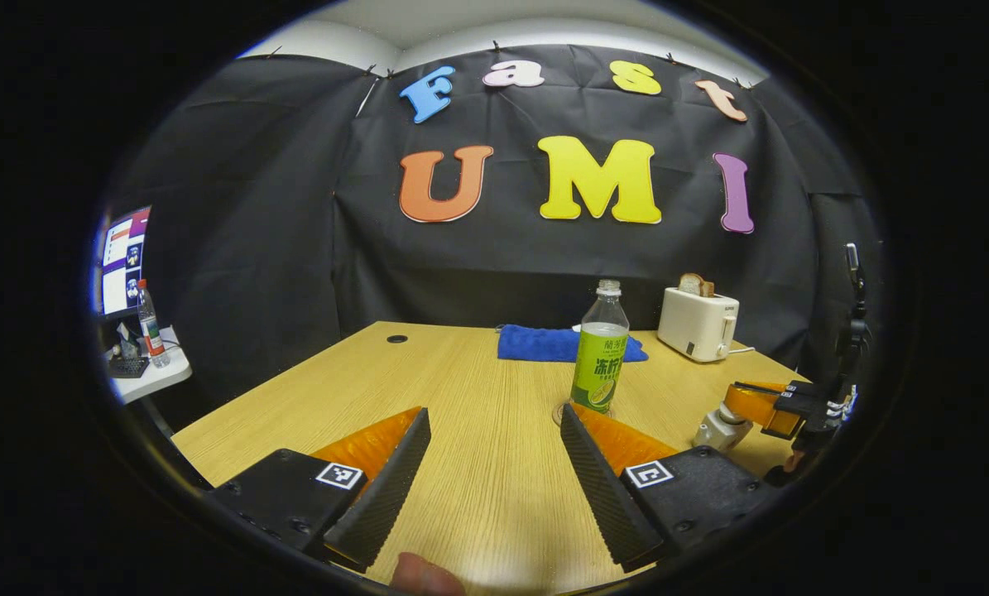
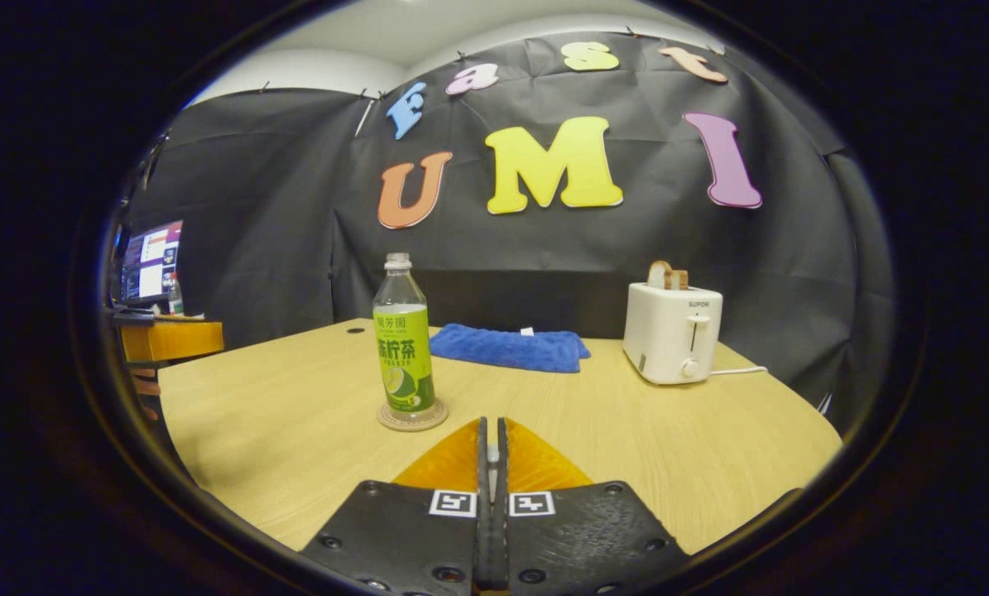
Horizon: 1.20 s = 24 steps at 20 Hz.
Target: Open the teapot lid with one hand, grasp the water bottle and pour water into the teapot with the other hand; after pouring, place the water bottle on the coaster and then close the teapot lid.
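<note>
Green-labelled water bottle (image 1: pixel 600 358) stands upright on its coaster (image 2: pixel 412 416), just beyond my left gripper (image 1: pixel 494 451), whose jaws gape wide; my right gripper (image 2: pixel 491 451) is pinched closed, on the teapot lid (image 1: pixel 722 426) I judge, low to the bottle's right; wooden table (image 1: pixel 461 389), blue cloth (image 2: pixel 506 348), toaster (image 2: pixel 672 331) behind.

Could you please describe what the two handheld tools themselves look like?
The left tool has two wedge-shaped fingers with ribbed inner faces, mounted on matte black blocks with screws, each bearing a square black-and-white marker. The right tool looks the same, with its own pair of markers.
</note>
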Each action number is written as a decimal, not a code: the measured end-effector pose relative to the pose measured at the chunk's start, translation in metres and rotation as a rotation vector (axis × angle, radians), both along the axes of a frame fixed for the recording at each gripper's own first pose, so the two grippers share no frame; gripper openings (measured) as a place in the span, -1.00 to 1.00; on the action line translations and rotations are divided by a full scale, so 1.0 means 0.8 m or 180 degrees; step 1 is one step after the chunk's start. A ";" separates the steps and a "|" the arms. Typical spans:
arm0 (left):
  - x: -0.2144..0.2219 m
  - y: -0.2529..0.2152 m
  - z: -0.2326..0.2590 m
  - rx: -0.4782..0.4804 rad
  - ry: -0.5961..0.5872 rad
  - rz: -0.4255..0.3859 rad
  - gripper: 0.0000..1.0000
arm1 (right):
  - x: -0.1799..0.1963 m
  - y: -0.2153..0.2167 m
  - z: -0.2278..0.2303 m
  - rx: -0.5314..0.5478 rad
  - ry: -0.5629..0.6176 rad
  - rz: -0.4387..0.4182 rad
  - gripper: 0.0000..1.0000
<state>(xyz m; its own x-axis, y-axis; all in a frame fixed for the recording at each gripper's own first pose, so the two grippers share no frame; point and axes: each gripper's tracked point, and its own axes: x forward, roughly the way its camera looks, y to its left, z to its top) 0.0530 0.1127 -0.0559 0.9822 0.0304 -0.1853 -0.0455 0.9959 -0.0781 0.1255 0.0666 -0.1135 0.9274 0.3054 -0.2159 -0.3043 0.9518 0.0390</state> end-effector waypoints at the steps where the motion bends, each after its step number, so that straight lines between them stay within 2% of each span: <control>1: 0.000 -0.001 0.003 0.0005 -0.0009 0.0000 0.98 | 0.000 0.001 -0.001 0.0006 -0.0004 0.0000 -1.00; 8: -0.002 -0.008 0.007 0.0035 -0.0020 -0.0023 0.98 | -0.006 -0.001 -0.009 0.0007 0.0003 -0.0025 -0.99; 9: -0.002 -0.008 0.008 0.0040 -0.0026 -0.0023 0.97 | -0.004 -0.002 -0.004 -0.0023 -0.0026 -0.0040 -0.88; 11: -0.003 -0.009 0.009 0.0048 -0.0042 -0.0016 0.98 | -0.005 -0.006 0.004 -0.0037 -0.0092 -0.0090 -0.87; 12: -0.004 -0.011 0.012 0.0050 -0.0053 -0.0019 0.98 | -0.004 -0.009 0.011 -0.0021 -0.0132 -0.0135 -0.77; 13: -0.005 -0.014 0.016 0.0043 -0.0070 -0.0024 0.98 | -0.006 -0.011 0.019 0.0041 -0.0186 -0.0179 -0.55; 14: -0.005 -0.021 0.019 0.0020 -0.0104 -0.0041 0.98 | -0.005 -0.015 0.027 0.0127 -0.0250 -0.0237 -0.46; 17: -0.005 -0.050 0.026 -0.0044 -0.0219 -0.0149 0.98 | -0.012 -0.033 0.042 0.0219 -0.0332 -0.0492 0.39; 20: -0.006 -0.089 0.031 -0.0122 -0.0267 -0.0308 0.98 | -0.031 -0.055 0.064 0.0187 -0.0440 -0.0608 0.93; 24: -0.005 -0.124 0.048 -0.0245 -0.0418 -0.0395 0.98 | -0.056 -0.088 0.097 0.0179 -0.0607 -0.0805 0.96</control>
